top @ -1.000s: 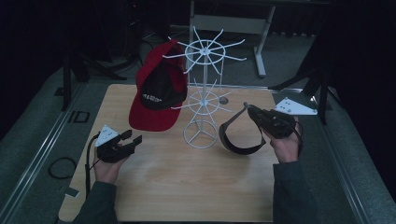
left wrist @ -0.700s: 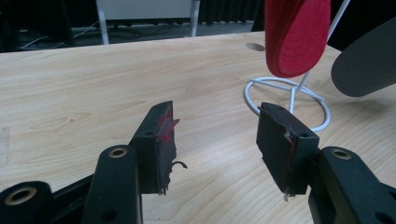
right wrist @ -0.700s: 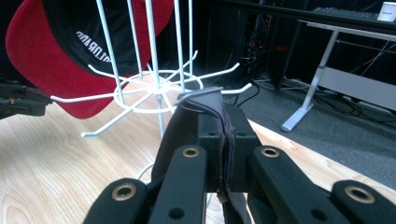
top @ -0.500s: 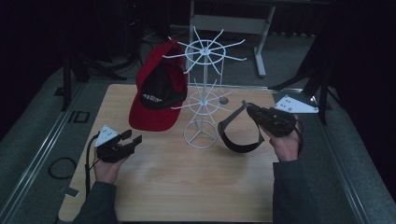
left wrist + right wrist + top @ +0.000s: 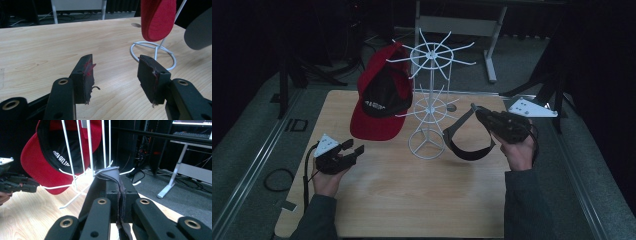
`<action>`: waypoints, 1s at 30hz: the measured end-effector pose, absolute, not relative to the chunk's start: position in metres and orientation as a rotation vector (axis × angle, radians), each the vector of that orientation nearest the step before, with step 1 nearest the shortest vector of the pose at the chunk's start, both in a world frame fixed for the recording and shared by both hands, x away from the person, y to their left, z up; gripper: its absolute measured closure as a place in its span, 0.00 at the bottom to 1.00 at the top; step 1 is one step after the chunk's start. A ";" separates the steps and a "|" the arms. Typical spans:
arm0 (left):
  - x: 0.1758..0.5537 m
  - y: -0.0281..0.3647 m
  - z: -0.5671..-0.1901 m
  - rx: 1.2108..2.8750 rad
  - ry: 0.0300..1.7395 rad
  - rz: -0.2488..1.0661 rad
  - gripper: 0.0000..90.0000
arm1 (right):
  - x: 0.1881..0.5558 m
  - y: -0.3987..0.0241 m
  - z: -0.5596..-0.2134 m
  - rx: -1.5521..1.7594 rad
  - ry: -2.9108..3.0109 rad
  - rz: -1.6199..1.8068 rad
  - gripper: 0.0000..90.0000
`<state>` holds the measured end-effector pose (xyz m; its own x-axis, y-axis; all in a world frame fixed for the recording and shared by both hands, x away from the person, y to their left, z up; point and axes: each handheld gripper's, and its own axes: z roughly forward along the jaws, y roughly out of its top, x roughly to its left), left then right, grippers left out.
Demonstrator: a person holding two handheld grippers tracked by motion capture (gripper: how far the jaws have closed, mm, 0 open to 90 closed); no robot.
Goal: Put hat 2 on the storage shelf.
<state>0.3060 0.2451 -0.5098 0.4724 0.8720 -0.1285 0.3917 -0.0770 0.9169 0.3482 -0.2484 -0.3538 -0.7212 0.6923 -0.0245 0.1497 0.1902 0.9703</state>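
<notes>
Right gripper (image 5: 482, 115) clamped on dark visor's (image 5: 464, 145) thin fabric edge, visor hanging just right of white wire rack (image 5: 428, 100), above counter (image 5: 412, 200). Left gripper (image 5: 347, 150) idle near counter, jaws apart, empty. Red cap (image 5: 379, 100) already on rack. Advice: lift visor, slide band over free prong, keep clear of cap, let go only once hooked.

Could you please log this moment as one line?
right tool: shut on dark cap, beside rack | left tool: open, empty | red cap: hung
</notes>
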 end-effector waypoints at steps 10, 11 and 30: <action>0.306 0.244 -0.510 1.680 1.097 0.572 0.53 | 0.350 -0.247 -0.350 0.785 2.011 1.566 0.97; 0.306 0.244 -0.510 1.680 1.098 0.572 0.53 | 0.349 -0.247 -0.350 0.784 2.010 1.567 0.97; 0.306 0.244 -0.510 1.674 1.095 0.572 0.53 | 0.349 -0.241 -0.333 0.750 2.008 1.620 0.97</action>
